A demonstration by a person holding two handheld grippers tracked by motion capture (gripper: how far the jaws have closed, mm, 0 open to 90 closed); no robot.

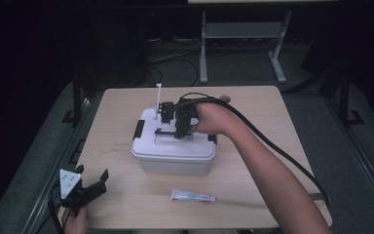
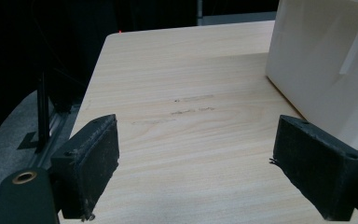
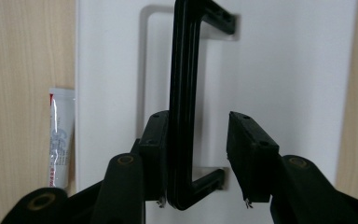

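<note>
White storage box [image 1: 174,151] sits mid-table; its black lid handle [image 3: 182,107] stands between the right gripper [image 3: 198,158] jaws — 1 pad touching, 1 apart, not yet clamped. Handle looks rigid, thin, smooth; grip at mid-bar. Left gripper [image 2: 196,163] rests spread wide, empty.

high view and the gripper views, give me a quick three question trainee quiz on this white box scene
1. True or false: the left gripper holds the tube.
2. Which part of the white box stands between the right gripper's fingers? A) side latch B) black lid handle C) bare rim
3. Fill in: the tube lies on the table on the ____ side of the box.

Key
1. False; its fingers are open over bare table.
2. B; one finger touches it, the other stands apart.
3. Person's, the near side.
</note>
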